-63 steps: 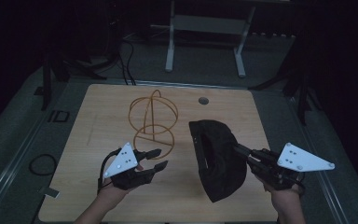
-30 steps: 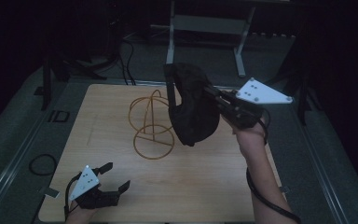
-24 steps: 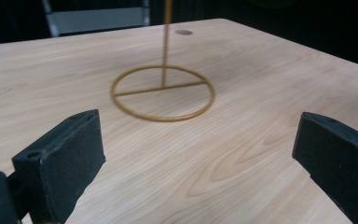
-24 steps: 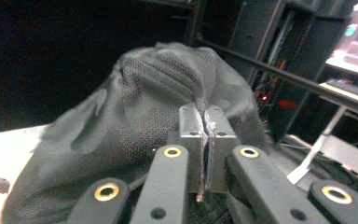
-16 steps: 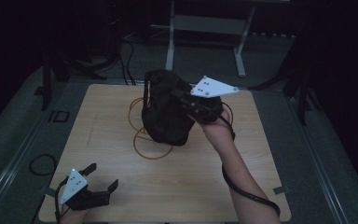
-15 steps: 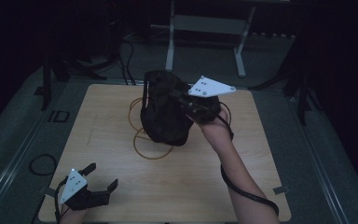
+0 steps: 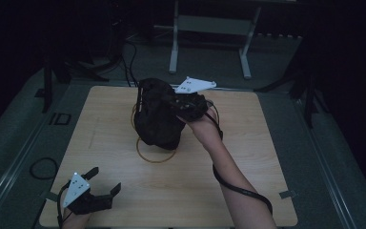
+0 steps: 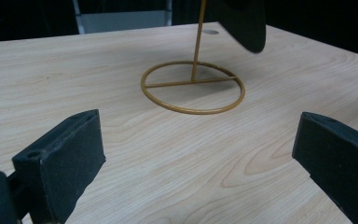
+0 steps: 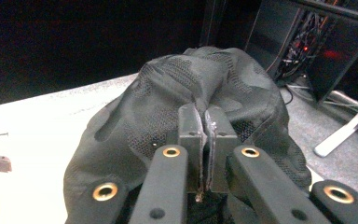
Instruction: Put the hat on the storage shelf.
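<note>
The light wooden bench [image 7: 267,157] lay under everything. Over its far middle I held the black mesh fabric cap [image 7: 156,117] above the gold wire stand [image 8: 192,86], apparently to settle it on the stand's top. The cap hung draped around the upper part of the stand, which it hid from me; I could make out the ring base and part of the upright rod, and I could not tell whether the fabric already touched the wire. My right gripper [image 9: 203,140] was clamped tight on a fold of that cap, jaws pressed together with cloth between them. My left gripper [image 7: 95,193] rested at the near left corner of the bench, well apart from the stand, jaws spread wide and empty, probably kept clear of the work.
</note>
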`<control>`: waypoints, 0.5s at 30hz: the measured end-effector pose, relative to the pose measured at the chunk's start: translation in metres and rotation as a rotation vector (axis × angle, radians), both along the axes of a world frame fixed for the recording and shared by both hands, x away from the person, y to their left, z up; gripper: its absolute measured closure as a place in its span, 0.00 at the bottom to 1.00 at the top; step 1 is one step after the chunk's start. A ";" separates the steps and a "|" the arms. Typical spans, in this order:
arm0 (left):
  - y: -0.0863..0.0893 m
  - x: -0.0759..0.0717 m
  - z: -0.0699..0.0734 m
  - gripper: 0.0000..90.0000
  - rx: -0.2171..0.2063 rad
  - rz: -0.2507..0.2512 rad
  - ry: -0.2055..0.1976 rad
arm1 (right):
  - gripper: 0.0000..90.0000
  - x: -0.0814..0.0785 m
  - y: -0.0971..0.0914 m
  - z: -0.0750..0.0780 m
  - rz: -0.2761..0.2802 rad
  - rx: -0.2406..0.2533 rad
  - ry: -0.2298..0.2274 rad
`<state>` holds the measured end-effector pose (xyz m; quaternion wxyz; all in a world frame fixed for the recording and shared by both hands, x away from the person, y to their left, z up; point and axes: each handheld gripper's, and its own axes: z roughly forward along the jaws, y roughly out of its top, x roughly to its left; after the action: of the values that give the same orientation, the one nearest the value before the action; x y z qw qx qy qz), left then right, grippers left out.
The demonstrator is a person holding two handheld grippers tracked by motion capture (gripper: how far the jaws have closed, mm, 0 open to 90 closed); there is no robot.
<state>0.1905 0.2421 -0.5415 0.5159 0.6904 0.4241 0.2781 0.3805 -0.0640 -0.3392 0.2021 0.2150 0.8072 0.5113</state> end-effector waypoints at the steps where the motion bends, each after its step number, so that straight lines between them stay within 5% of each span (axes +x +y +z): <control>1: 0.000 0.000 0.000 0.03 0.000 0.000 0.000 | 0.96 0.000 0.000 0.000 0.000 0.000 0.000; 8: 0.001 0.001 -0.001 0.03 -0.016 -0.003 0.008 | 0.94 0.005 0.013 -0.007 0.009 0.004 0.019; 11: 0.000 0.001 -0.002 0.03 -0.017 -0.008 0.009 | 0.82 0.006 0.015 -0.009 0.040 0.055 0.040; 15: -0.001 0.001 -0.003 0.03 -0.017 -0.013 0.013 | 0.69 0.002 0.021 -0.011 0.024 0.055 0.020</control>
<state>0.1914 0.2408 -0.5443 0.5207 0.6906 0.4253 0.2664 0.3828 -0.0428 -0.3499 0.1819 0.2161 0.7974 0.5333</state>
